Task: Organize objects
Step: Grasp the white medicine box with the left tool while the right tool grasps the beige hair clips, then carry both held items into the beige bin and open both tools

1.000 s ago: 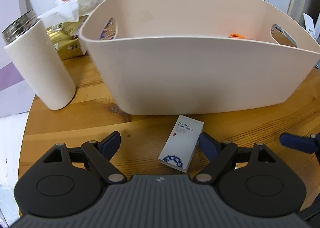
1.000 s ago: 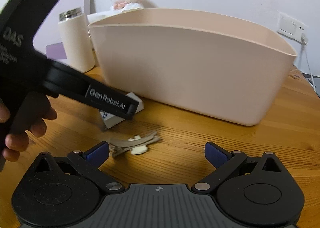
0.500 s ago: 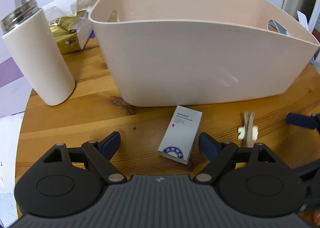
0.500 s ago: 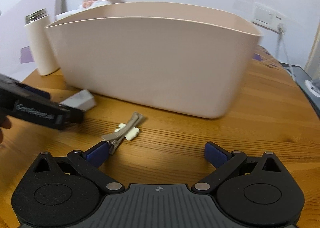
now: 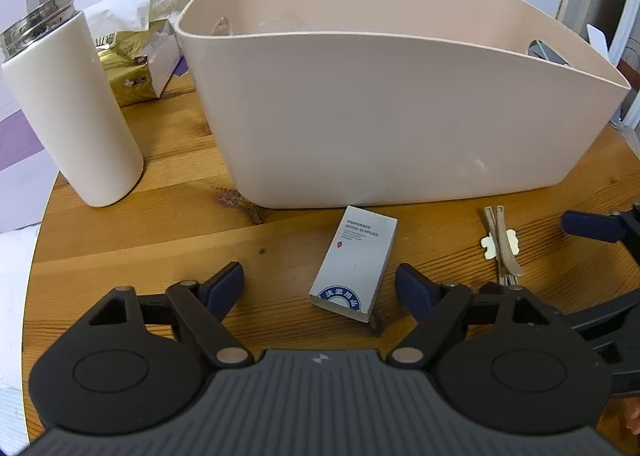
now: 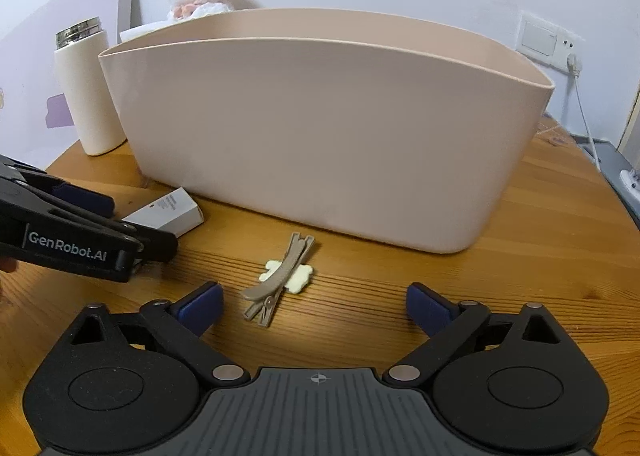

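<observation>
Altogether: one box (image 5: 354,260), one hair clip (image 6: 280,278).

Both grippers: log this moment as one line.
left: open, at box | right: open, at hair clip | bin: behind

A large beige plastic bin (image 5: 400,115) stands upright on the round wooden table (image 5: 120,240), with a cut-out handle at each end. Just in front of its near wall, a small white box (image 5: 354,262) with printed text and a blue round seal lies flat. To its right, well apart, lies a tan hair clip (image 6: 280,276) on a cream flower shape.
</observation>
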The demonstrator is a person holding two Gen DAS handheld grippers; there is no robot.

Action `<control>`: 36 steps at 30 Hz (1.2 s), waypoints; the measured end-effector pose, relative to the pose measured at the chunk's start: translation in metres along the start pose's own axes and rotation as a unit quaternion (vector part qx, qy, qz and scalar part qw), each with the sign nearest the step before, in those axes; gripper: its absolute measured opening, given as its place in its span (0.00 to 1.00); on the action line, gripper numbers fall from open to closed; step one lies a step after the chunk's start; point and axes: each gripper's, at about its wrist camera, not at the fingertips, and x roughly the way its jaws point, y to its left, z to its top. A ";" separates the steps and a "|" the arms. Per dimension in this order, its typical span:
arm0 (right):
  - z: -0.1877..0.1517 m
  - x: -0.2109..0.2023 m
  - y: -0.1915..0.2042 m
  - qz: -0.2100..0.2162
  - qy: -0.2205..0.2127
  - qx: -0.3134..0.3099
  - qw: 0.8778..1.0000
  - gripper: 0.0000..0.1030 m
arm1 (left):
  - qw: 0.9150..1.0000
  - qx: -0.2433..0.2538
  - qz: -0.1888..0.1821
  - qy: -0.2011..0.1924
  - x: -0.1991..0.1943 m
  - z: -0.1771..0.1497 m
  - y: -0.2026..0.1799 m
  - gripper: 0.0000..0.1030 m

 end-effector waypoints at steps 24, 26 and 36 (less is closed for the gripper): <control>-0.006 -0.061 -0.024 0.028 -0.056 0.003 0.998 0.10 | 0.999 0.006 -0.024 -0.048 -0.040 -0.011 -0.009 0.31; -0.004 -0.073 -0.027 0.029 -0.069 0.004 0.997 0.10 | 0.998 0.009 -0.022 -0.056 -0.048 -0.013 -0.010 0.31; 0.021 -0.135 -0.043 0.027 -0.154 0.001 0.988 0.10 | 0.994 -0.007 -0.026 -0.107 -0.101 -0.007 0.003 0.31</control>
